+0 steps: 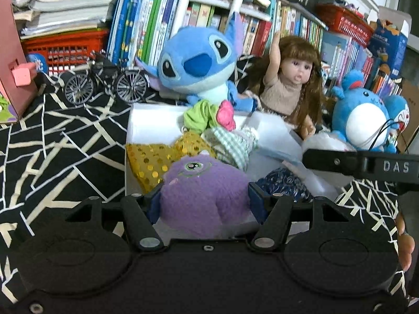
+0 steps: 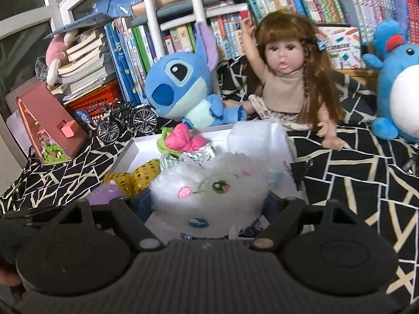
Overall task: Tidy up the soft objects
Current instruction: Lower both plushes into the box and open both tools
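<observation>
Toys fill both tongs over the white box: the left gripper squeezes a purple fuzzy toy, and the right gripper squeezes a white fluffy toy.

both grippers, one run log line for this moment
left gripper: shut on purple plush | right gripper: shut on white plush | both over white box

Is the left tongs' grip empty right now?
No: in the left wrist view the left tongs are closed on the purple plush, its fur pinched between both pads above the white box.
</observation>
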A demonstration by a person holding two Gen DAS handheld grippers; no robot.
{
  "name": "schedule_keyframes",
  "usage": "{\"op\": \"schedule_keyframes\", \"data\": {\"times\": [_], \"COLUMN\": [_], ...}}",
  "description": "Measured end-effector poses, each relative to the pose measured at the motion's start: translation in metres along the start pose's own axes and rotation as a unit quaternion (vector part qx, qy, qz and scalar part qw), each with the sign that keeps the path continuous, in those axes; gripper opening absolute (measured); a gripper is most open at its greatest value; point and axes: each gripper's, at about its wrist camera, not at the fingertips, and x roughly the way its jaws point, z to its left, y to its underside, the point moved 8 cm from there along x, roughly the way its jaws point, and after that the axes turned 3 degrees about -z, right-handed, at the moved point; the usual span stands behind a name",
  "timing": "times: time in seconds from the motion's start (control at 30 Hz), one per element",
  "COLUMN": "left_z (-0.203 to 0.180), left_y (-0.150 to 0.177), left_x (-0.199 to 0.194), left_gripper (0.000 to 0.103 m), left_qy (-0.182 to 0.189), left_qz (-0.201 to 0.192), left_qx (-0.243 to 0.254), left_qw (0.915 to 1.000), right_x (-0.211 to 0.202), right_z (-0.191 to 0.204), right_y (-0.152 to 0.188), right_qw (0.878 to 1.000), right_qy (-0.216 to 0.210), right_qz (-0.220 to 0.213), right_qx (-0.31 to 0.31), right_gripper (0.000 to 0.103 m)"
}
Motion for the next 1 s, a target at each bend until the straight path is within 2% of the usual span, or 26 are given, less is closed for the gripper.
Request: {"op": "schedule_keyframes", "data": {"times": [0.27, 0.43, 0.7, 1.0], "left_z": [0.004, 0.009, 0.020, 0.028], "left_y": [0.009, 0.007, -0.005, -0.013], "left_x": [0.021, 0.032, 0.054, 0.071], "left_gripper": [0.062, 0.062, 0.062, 0.062], "left_qy": [0.002, -0.008, -0.030, -0.045], "left_qz": [0.027, 0.030, 0.025, 0.018], "left_qx": [-0.001, 0.000, 0.002, 0.003], "left_qw": [0.9996, 0.9995, 0.9992, 0.9988], "right_x": [0.029, 0.050, 0.074, 0.087], "right_z": [0.010, 0.013, 0.014, 0.015], "right_y": [-0.001, 0.001, -0.003, -0.007], "right_qw": [0.999, 0.999, 0.998, 0.999], "right_qy": [0.001, 0.007, 0.013, 0.011], "right_qz": [0.034, 0.050, 0.060, 0.050], "right_qx": [-0.013, -0.011, -0.003, 0.015], "right_gripper": [0.082, 0.082, 0.082, 0.082]}}
